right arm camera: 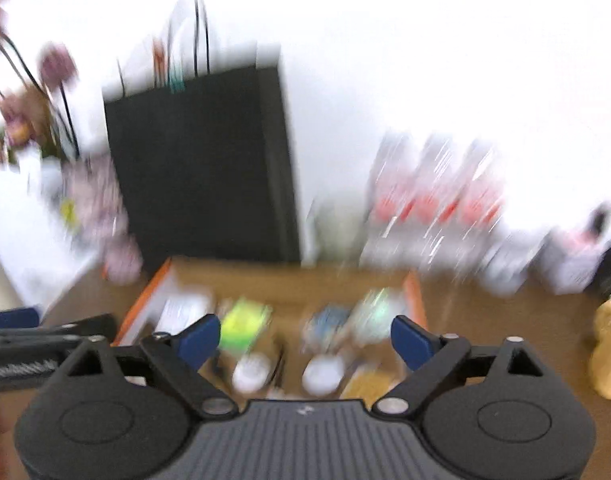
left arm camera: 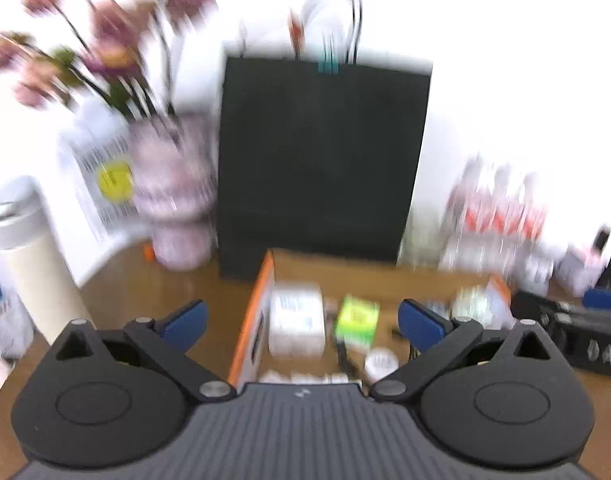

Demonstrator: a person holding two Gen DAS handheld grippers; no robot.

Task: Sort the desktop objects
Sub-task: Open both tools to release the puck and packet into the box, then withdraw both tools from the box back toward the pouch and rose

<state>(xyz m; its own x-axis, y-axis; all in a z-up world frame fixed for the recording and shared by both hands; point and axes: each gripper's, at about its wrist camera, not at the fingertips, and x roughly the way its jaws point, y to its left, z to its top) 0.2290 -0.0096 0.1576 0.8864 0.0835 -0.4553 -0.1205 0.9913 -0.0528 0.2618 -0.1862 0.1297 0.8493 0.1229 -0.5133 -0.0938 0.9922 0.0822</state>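
- Left gripper (left arm camera: 301, 318) stood with jaws spread wide, nothing between the blue pads; it hung above the near edge of the open cardboard box (left arm camera: 252, 320).
- Right gripper (right arm camera: 305, 338) likewise wide apart and empty, over the same box, seen from further right.
- Sorted items already lay in the box: a white packet (left arm camera: 297, 320), a yellow-green pack (left arm camera: 357, 318), a small round white tin (left arm camera: 381, 362). Others too blurred to name.
- Judged: both tools empty and raised over the box suggests a drop just made, or a pause before the next pick; the box serves as the collecting bin.
- Box's orange-edged left wall stood upright, a lip to clear on any entry from that side.
- Black paper bag (left arm camera: 321, 160) rose directly behind the box, blocking the far side.
- Flower vase (left arm camera: 177, 196) and pale flask (left arm camera: 29, 256) crowded the left; a black case (left arm camera: 577, 336) lay just right of the box.
- Bare wooden desk (left arm camera: 145, 292) left of the box gave the best open room.
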